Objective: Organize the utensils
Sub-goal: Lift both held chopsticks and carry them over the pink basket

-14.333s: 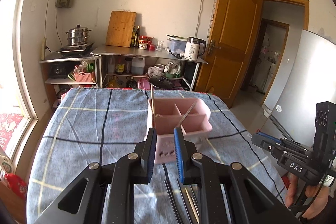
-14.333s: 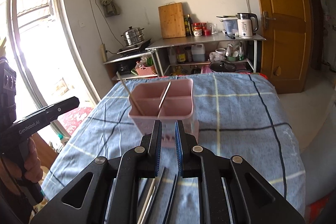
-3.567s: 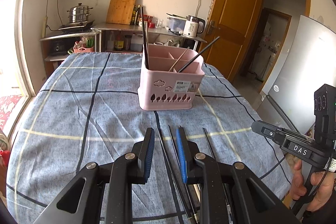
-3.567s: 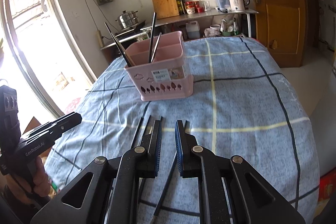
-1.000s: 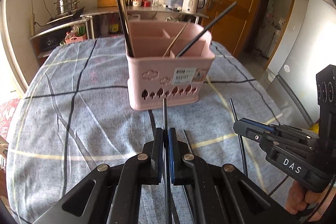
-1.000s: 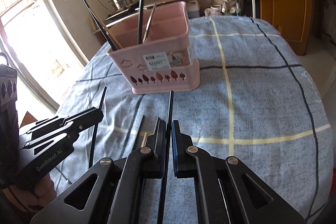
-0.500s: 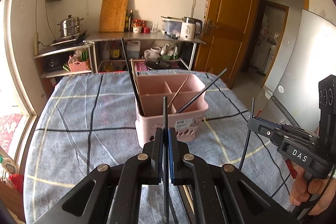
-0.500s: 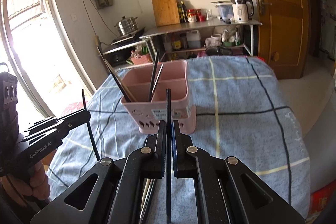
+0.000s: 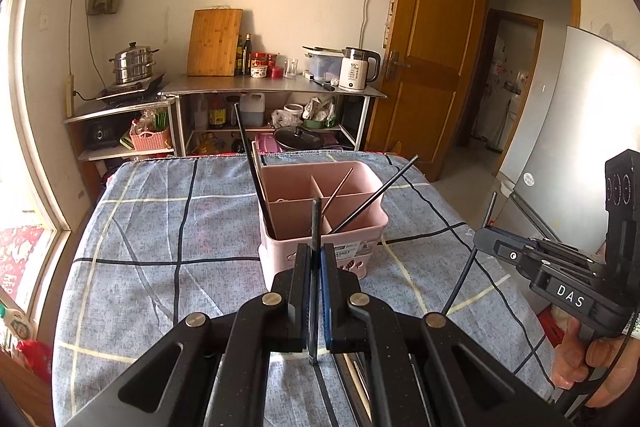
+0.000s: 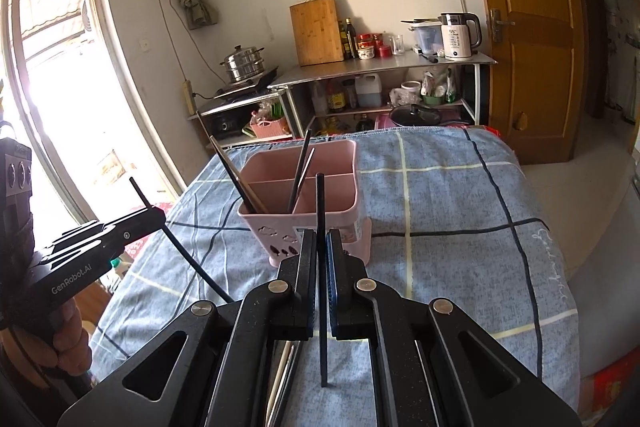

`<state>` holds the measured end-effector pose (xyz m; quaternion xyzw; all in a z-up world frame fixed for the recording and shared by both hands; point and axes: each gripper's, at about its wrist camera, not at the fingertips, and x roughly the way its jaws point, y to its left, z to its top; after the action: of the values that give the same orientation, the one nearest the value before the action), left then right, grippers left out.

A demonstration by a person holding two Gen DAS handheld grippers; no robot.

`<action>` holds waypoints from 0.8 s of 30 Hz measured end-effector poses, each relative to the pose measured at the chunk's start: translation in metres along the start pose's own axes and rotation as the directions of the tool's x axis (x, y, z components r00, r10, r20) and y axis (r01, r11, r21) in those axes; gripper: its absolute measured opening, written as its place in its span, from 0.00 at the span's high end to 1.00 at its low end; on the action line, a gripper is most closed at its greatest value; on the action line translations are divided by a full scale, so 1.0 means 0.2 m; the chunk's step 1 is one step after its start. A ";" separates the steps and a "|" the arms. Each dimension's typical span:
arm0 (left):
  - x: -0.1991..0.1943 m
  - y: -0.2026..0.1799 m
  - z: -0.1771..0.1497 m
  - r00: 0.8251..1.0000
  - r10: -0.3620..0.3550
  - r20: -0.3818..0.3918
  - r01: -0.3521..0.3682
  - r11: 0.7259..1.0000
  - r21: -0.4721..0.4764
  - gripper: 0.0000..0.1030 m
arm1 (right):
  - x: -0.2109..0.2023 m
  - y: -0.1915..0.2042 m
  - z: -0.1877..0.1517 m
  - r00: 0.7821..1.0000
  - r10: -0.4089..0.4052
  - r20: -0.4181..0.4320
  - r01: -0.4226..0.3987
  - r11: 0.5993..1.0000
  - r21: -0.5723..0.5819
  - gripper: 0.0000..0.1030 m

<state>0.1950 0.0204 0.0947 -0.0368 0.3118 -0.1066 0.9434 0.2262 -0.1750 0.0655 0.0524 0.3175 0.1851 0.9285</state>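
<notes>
So a pink plastic divided utensil caddy (image 9: 324, 215) is parked on a table covered with a blue-grey cloth crossed by black and pale yellow lines (image 9: 168, 227). A white sticker can be made out on the caddy's front wall, with "ASKET" readable past the jaws in the left wrist view; the rest of that word is blocked. Cloud and leaf cut-outs are seen along its wall in the right wrist view. A few dark chopsticks (image 9: 250, 163) and a lighter one are leaned inside its compartments.

The left gripper (image 9: 315, 255) is clamped tight on a single black chopstick (image 9: 316, 219), held upright between its jaws, with the tip poking up in front of the caddy and the lower end hanging below the pads. "GenRobot.AI" is printed in white along this gripper's side, as seen from the right wrist camera.

The right gripper (image 10: 321, 243) is likewise squeezed shut on another thin black chopstick (image 10: 320, 203), also held roughly upright, just on the near side of the caddy. "DAS" is lettered in white on its body in the left wrist view.

More chopsticks (image 10: 282, 383) are left lying on the cloth under the grippers, partly hidden.

Further back, a white electric kettle (image 10: 458, 37) is stood on a metal shelf, and "55°" is shown on its display. Other jar labels are too small to be read.
</notes>
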 end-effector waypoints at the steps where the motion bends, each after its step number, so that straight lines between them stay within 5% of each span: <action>1: -0.01 0.00 0.00 1.000 -0.001 -0.001 0.001 1.000 0.000 0.96 | -0.01 0.01 -0.01 1.000 0.000 -0.002 0.000 1.000 -0.005 0.95; 24: -0.16 0.02 0.10 1.000 -0.028 -0.004 0.028 1.000 -0.007 0.96 | -0.17 0.11 0.08 0.997 0.031 0.077 -0.028 0.998 -0.048 0.96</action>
<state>0.1836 0.0324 0.1289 -0.0443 0.3137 -0.1189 0.9410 0.2052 -0.1679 0.1028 0.0425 0.2758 0.2040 0.9384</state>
